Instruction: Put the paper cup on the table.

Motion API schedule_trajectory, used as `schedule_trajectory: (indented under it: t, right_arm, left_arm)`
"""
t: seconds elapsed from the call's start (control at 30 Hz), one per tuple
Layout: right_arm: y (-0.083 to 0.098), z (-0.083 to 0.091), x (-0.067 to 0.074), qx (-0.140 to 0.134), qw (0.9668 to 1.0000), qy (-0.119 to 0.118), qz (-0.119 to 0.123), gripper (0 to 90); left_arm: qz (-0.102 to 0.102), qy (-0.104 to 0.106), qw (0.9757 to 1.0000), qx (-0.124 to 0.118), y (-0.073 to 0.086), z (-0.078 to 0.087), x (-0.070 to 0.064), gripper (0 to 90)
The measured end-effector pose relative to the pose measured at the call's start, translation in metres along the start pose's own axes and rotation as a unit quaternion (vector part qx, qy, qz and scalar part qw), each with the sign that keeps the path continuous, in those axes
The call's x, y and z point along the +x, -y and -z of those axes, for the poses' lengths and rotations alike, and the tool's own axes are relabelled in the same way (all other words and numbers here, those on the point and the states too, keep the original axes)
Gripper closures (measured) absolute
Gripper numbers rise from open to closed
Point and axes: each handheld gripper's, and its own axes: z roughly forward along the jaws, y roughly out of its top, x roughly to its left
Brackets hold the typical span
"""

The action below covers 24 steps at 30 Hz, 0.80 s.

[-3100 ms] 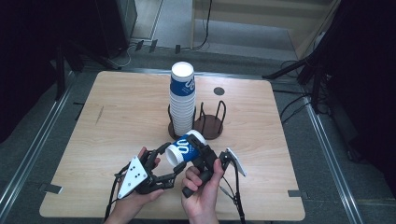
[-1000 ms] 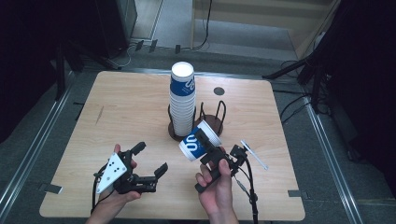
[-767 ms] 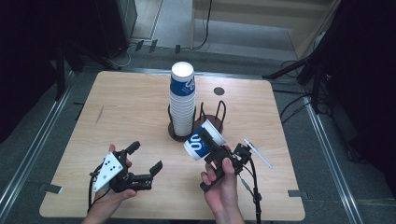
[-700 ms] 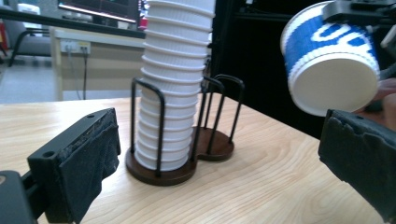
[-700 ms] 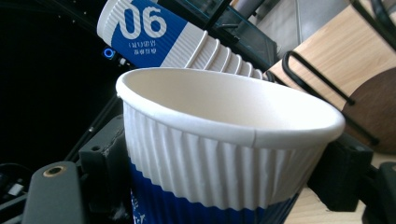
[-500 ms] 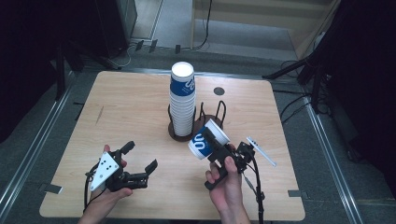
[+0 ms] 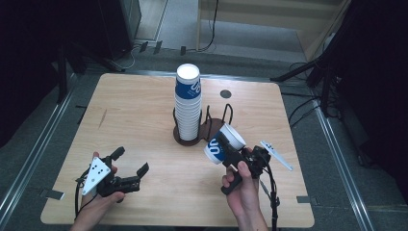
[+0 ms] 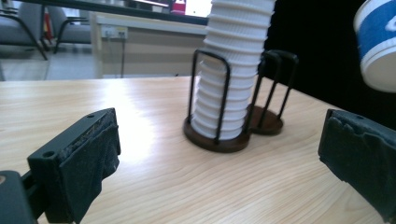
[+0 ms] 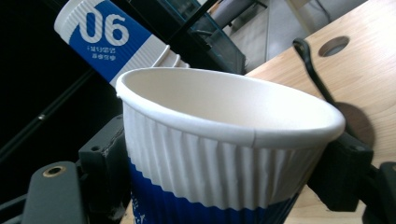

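A white-and-blue paper cup [image 7: 222,144] sits clamped between the jaws of the right gripper [image 7: 230,153], tilted with its open mouth up and away, held above the table [image 7: 144,110] just in front of the empty side of the wire cup holder [image 7: 219,120]. The stack of cups [image 7: 187,103] stands in the holder's other side. The left gripper [image 7: 131,166], low near the table's front-left, has its jaws spread with nothing between them. Since a second ago it has drifted farther left, and the cup has edged toward the holder.
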Motion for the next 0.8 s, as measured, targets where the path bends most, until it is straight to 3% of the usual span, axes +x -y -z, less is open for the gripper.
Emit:
schedule_trajectory:
  t: [0.3, 0.4, 0.6, 0.8]
  right_arm:
    - [-0.007, 0.005, -0.008, -0.017, 0.9979, 0.028, 0.056, 19.4]
    - [-0.007, 0.007, -0.010, -0.018, 0.9957, 0.036, 0.083, 19.4]
    - [-0.005, 0.007, -0.013, -0.015, 0.9881, 0.057, 0.143, 19.4]
    - [-0.004, 0.006, -0.019, -0.022, 0.9819, 0.073, 0.173, 19.3]
  left_arm:
    - [0.005, -0.037, 0.9992, 0.013, 0.008, 0.015, 0.024, 0.0]
    - [0.005, -0.050, 0.9986, 0.016, 0.009, 0.022, 0.030, 0.0]
    - [0.009, -0.080, 0.9961, 0.034, 0.015, 0.038, 0.046, 0.0]
    - [0.010, -0.099, 0.9937, 0.050, 0.020, 0.053, 0.059, 0.0]
